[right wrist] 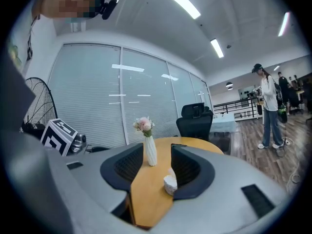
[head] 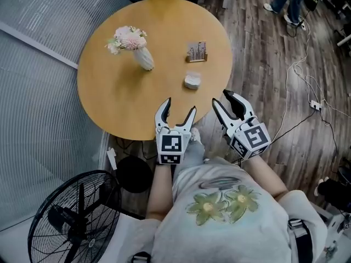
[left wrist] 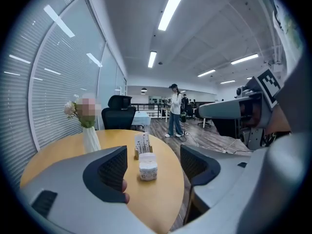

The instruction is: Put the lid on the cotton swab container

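The cotton swab container [head: 192, 81] is a small white tub standing on the round wooden table [head: 120, 97], right of its middle. A white lid appears to lie on top of it [left wrist: 147, 158]. Both grippers hover at the table's near edge, short of the tub and apart from it. My left gripper [head: 179, 107] is open and empty, and the tub [left wrist: 147, 166] shows between its jaws further off. My right gripper [head: 221, 98] is also open and empty. In the right gripper view its right jaw half hides the tub [right wrist: 170, 183].
A white vase of pink flowers [head: 140, 51] stands left of the tub, and a small wooden holder [head: 196, 52] stands behind it. A black floor fan [head: 71, 218] is at the lower left. Cables [head: 307, 92] trail over the wood floor to the right. A person [left wrist: 174, 111] stands far off.
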Tool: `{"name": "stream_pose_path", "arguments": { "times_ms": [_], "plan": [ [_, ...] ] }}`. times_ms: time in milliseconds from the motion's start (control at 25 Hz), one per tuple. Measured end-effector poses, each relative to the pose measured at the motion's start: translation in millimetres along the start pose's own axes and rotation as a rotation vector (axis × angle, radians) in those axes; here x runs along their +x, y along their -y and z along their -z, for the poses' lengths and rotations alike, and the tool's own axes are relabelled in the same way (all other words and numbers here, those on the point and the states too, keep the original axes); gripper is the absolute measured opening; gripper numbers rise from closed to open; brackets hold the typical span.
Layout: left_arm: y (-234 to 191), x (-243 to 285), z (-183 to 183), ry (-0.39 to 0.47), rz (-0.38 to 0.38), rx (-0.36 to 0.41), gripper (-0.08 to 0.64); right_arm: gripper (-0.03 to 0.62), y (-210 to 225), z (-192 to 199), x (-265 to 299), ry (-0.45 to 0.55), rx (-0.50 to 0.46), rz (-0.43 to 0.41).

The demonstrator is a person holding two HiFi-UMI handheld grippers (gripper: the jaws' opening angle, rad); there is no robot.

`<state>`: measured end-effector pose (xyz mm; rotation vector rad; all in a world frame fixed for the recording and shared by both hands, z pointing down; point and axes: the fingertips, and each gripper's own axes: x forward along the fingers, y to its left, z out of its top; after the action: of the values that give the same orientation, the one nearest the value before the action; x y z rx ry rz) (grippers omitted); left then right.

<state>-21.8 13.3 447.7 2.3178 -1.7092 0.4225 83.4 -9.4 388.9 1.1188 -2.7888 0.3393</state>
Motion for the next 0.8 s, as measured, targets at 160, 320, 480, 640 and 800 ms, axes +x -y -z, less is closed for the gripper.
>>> {"name": "stream_pose_path", "arguments": {
  "times_ms": [160, 320, 480, 640, 800],
  "plan": [
    [-8.1, 14.3, 4.3, -0.017, 0.032, 0.011, 0.342, 0.179, 6.9, 1.4, 17.0, -0.022, -0.008, 0.005],
    [-13.4, 31.3, 16.3, -0.051, 0.065, 0.02, 0.342, 0.179, 13.0, 4.6, 33.3, -0.044, -0.022, 0.008],
    [-17.2, 47.4, 24.5, -0.075, 0.09, 0.012, 0.342, 0.179, 21.9, 7.0, 49.3, -0.062, -0.026, 0.01],
    [-19.3, 65.6, 37.2, -0.108, 0.116, 0.01, 0.342, 0.177, 32.9, 10.8, 64.6, -0.072, -0.015, 0.011],
    [-19.8, 84.8, 57.4, -0.157, 0.147, 0.013, 0.342, 0.164, 44.2, 16.4, 78.2, -0.074, -0.002, 0.023]
  ]
}}
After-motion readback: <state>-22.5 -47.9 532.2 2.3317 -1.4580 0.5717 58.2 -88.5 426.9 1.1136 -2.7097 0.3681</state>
